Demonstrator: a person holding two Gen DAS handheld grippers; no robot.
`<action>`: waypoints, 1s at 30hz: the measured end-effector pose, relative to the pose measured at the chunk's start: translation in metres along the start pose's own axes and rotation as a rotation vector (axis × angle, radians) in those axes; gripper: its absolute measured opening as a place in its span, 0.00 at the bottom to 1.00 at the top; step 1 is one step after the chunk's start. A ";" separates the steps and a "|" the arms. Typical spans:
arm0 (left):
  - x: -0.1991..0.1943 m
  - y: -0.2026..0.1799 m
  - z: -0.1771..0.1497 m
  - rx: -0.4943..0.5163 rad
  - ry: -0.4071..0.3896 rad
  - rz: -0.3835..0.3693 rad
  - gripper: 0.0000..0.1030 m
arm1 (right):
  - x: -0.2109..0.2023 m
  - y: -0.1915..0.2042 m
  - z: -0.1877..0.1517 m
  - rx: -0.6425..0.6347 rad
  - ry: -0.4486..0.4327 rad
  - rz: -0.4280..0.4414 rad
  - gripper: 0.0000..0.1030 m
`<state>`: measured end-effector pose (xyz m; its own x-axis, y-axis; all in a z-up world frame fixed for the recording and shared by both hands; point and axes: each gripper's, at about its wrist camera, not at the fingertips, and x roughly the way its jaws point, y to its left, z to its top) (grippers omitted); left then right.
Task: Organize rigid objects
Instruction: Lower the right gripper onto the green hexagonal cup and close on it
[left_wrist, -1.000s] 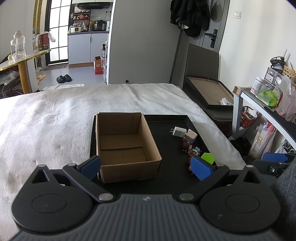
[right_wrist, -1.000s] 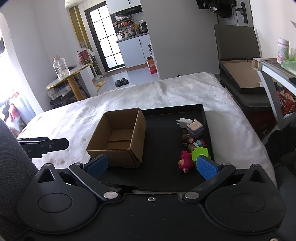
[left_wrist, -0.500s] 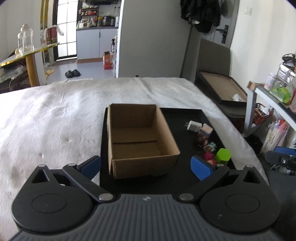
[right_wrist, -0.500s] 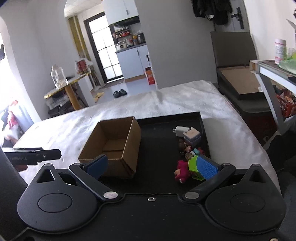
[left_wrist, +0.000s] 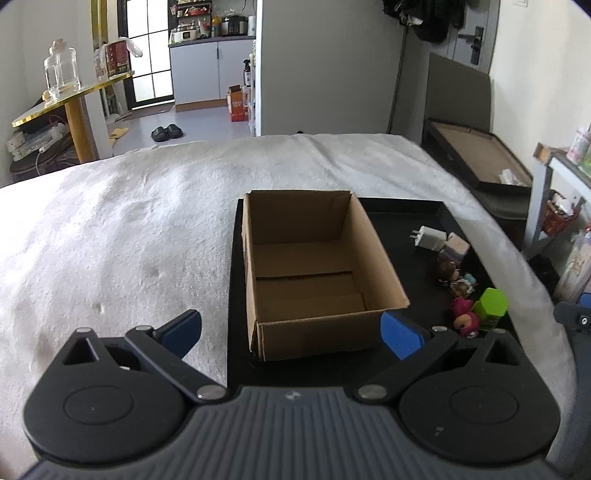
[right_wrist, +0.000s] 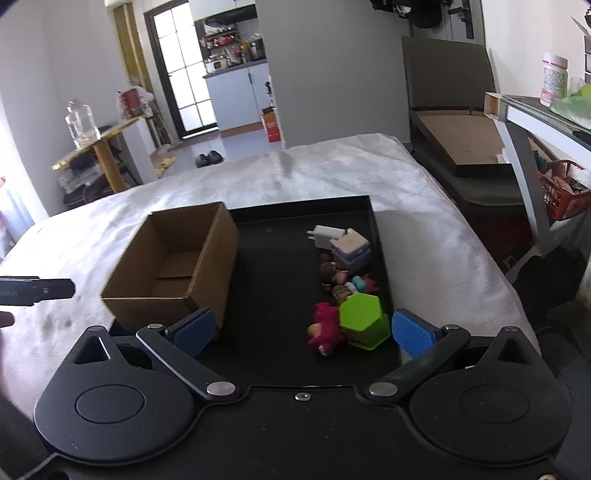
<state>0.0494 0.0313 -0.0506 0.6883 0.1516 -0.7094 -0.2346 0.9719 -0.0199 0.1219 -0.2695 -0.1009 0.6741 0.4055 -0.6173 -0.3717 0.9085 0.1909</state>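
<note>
An open, empty cardboard box (left_wrist: 314, 269) (right_wrist: 177, 273) stands on the left of a black tray (left_wrist: 413, 218) (right_wrist: 280, 280). Along the tray's right side lie a white charger (right_wrist: 327, 235) (left_wrist: 428, 238), a small pale cube (right_wrist: 351, 249), small figurines (right_wrist: 343, 277), a pink plush toy (right_wrist: 325, 328) (left_wrist: 465, 317) and a green hexagonal block (right_wrist: 364, 321) (left_wrist: 491, 308). My left gripper (left_wrist: 291, 334) is open and empty, just in front of the box. My right gripper (right_wrist: 304, 330) is open and empty, close in front of the plush toy and green block.
The tray lies on a white fuzzy cover (left_wrist: 129, 229) over a bed. A shelf with jars (right_wrist: 546, 103) and a dark chair holding a flat carton (right_wrist: 465, 144) stand to the right. A gold side table (left_wrist: 70, 99) is at far left.
Both grippers have moved; the left now faces the box squarely. The right has shifted so the green block and plush toy lie between its open fingers' line of view.
</note>
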 end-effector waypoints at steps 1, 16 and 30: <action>0.003 -0.001 0.001 -0.002 0.001 0.005 1.00 | 0.003 -0.001 0.001 0.002 0.001 -0.006 1.00; 0.051 0.003 0.012 -0.059 0.041 0.131 0.98 | 0.064 -0.024 0.001 0.049 0.097 -0.042 0.76; 0.092 -0.001 0.014 -0.057 0.054 0.277 0.86 | 0.114 -0.027 -0.007 -0.003 0.167 -0.159 0.74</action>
<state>0.1226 0.0471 -0.1061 0.5553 0.3985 -0.7300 -0.4478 0.8829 0.1413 0.2042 -0.2486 -0.1822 0.6095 0.2348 -0.7572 -0.2711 0.9593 0.0793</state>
